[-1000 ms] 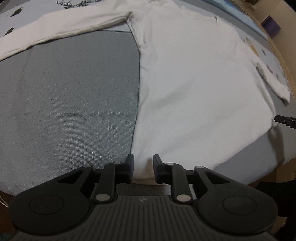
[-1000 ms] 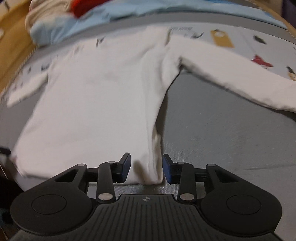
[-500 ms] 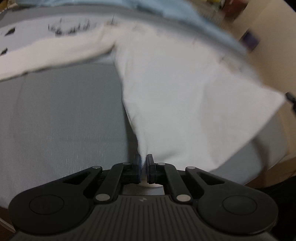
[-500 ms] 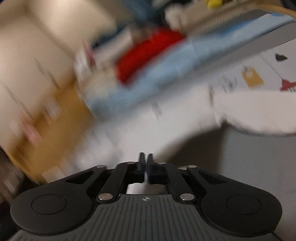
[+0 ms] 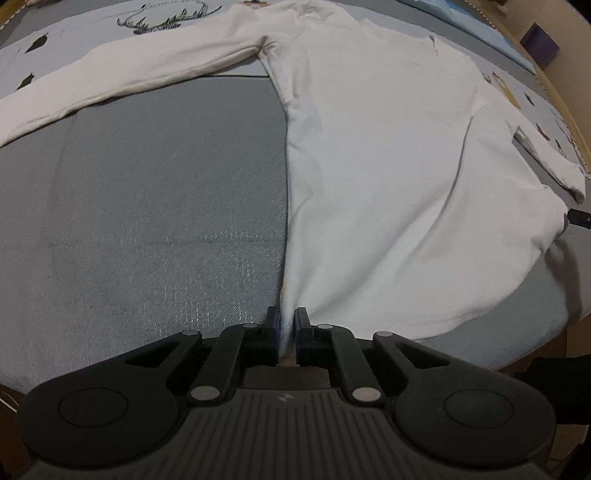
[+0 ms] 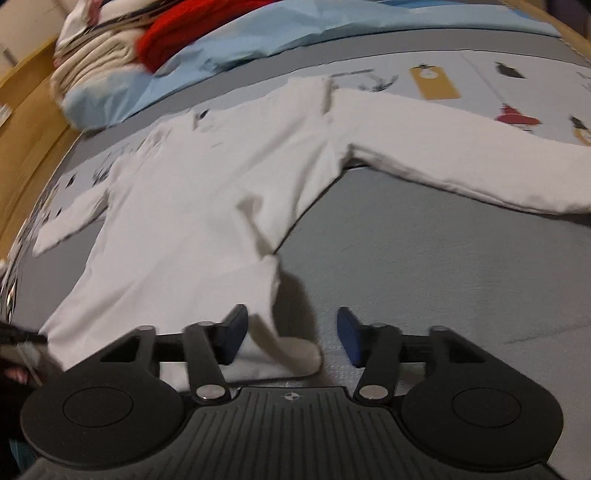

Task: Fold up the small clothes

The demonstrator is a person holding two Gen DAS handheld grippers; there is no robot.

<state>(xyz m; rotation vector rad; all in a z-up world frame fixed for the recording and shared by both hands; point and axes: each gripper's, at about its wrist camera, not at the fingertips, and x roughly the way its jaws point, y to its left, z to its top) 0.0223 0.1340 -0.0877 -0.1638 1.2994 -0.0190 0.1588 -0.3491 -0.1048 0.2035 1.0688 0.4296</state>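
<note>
Hem set back down, right corner let go.
My right gripper (image 6: 290, 336) is opening, shirt (image 5: 388, 177) corner loose between; left gripper (image 5: 285, 326) easing, hem still pinched. Shirt flat again, unfolded.

I find no words or numbers I can read in either view. My left camera shows a line of script above the antlered-animal drawing on the printed sheet (image 5: 162, 22), but it is too small and blurred to make out. The only other marks are small round emblems moulded on each gripper body, bearing no lettering.
</note>
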